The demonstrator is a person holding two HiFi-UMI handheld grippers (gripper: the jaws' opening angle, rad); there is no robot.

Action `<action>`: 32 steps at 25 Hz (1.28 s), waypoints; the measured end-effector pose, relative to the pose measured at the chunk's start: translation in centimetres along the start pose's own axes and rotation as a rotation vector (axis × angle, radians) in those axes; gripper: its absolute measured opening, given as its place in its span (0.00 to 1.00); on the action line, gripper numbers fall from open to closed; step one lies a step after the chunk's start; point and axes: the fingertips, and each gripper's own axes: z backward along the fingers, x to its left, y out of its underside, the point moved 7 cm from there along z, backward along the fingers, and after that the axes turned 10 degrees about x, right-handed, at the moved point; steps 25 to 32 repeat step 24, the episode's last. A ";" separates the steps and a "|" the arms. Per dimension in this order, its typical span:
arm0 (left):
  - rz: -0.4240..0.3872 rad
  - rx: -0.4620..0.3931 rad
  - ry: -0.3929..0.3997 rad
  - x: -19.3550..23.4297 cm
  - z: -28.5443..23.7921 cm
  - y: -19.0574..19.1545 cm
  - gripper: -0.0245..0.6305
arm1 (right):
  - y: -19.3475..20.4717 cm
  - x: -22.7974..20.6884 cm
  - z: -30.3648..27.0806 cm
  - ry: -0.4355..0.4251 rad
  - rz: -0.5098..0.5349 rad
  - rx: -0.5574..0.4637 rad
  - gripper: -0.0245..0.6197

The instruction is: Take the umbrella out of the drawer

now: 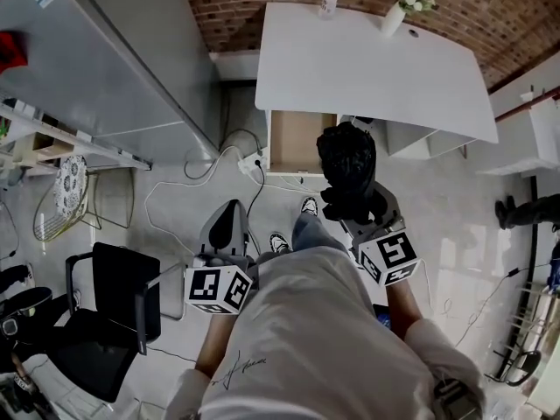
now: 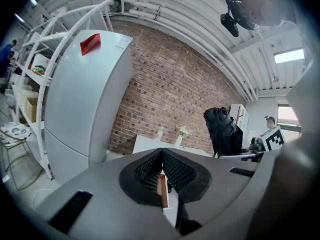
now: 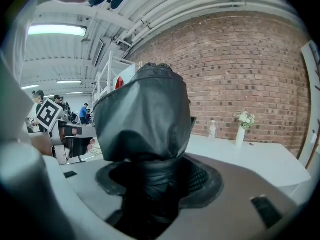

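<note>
Holding the umbrella (image 1: 347, 166) up before the person, the right claw (image 1: 357, 206) has its jaws wide around the folded black bundle. Its pads press the lower part, and the canopy stands just past the tips. The left claw (image 1: 229, 227) is closed on nothing. Beyond, the drawer (image 1: 297, 143) hangs open under the white bench (image 1: 376, 77). The removal seems all but done. The next move likely calls for a firm grip on the slack fabric while setting the umbrella down.
</note>
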 end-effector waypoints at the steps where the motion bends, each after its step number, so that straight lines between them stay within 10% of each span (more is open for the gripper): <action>1: -0.001 -0.002 0.000 0.1 0.0 -0.1 0.06 | -0.1 0.0 0.0 -0.001 -0.005 -0.002 0.44; 32: -0.004 -0.013 0.016 -0.2 -0.1 -0.4 0.06 | -0.4 0.0 0.2 -0.011 -0.009 0.016 0.44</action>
